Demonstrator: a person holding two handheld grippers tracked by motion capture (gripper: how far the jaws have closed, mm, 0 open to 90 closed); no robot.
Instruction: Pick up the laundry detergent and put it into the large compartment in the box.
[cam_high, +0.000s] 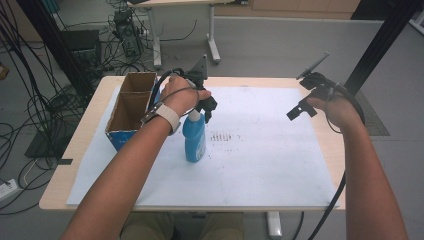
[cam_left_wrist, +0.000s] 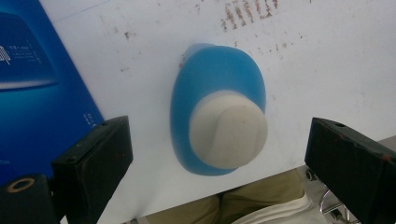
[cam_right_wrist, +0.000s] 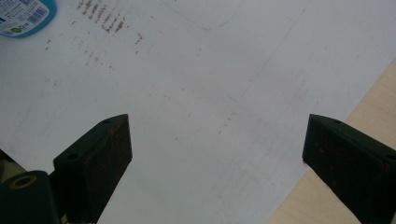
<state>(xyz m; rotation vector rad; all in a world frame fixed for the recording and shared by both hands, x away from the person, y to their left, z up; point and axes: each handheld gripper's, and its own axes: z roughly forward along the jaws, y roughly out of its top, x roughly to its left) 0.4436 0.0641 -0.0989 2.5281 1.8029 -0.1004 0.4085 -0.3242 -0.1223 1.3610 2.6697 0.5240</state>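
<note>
A blue bottle (cam_high: 194, 138) with a white cap (cam_high: 194, 116) stands upright on the white sheet (cam_high: 260, 165), just right of the box. My left gripper (cam_high: 205, 111) hovers right above it and is open. In the left gripper view I look straight down on the bottle (cam_left_wrist: 210, 84) and its cap (cam_left_wrist: 229, 129), which sits between the two spread jaws without touching them. My right gripper (cam_high: 301, 108) is held above the sheet's right side, open, with nothing between its jaws (cam_right_wrist: 217, 154). A corner of the bottle (cam_right_wrist: 25, 17) shows at the top left of the right gripper view.
An open cardboard box (cam_high: 131, 107) with blue sides (cam_left_wrist: 37, 88) stands at the table's left. Brown smudges (cam_high: 224, 136) mark the sheet beside the bottle. The bare wooden table edge (cam_high: 332, 150) runs along the right. Black frame posts and cables surround the table.
</note>
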